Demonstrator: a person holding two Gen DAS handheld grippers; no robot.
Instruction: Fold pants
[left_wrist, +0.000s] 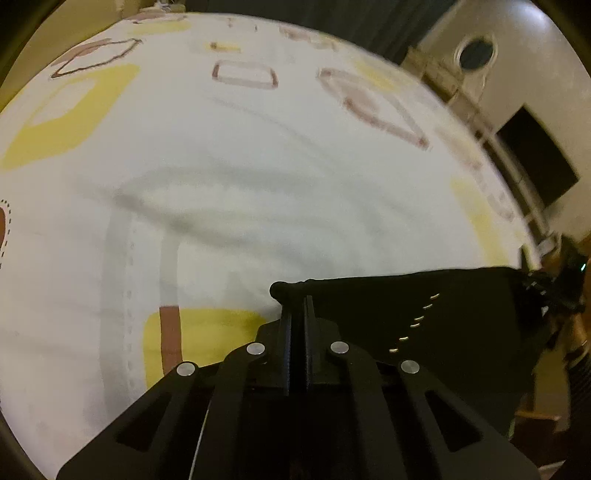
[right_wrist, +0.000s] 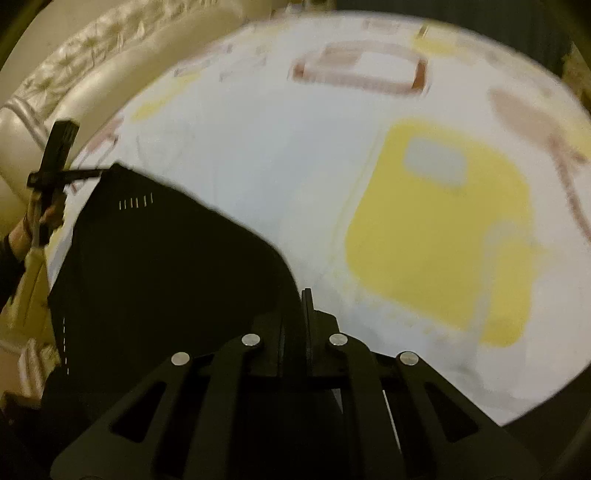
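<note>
The black pants (left_wrist: 461, 332) are pinched at one edge by the left gripper (left_wrist: 297, 306) and the right gripper (right_wrist: 304, 306) above the bed (left_wrist: 258, 166), so a fold-over carry is judged next.

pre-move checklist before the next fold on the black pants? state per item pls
1. Left gripper shut on the pants edge: ok.
2. Right gripper shut on the pants: ok; fabric runs up to the closed fingers.
3. Pants held spread between both grippers: ok.
4. Bed sheet bare ahead for laying down: ok.
5. Legs aligned under the held edge: cannot tell, hidden.
6. Sharp view: not ok, the right wrist picture is blurred.
</note>
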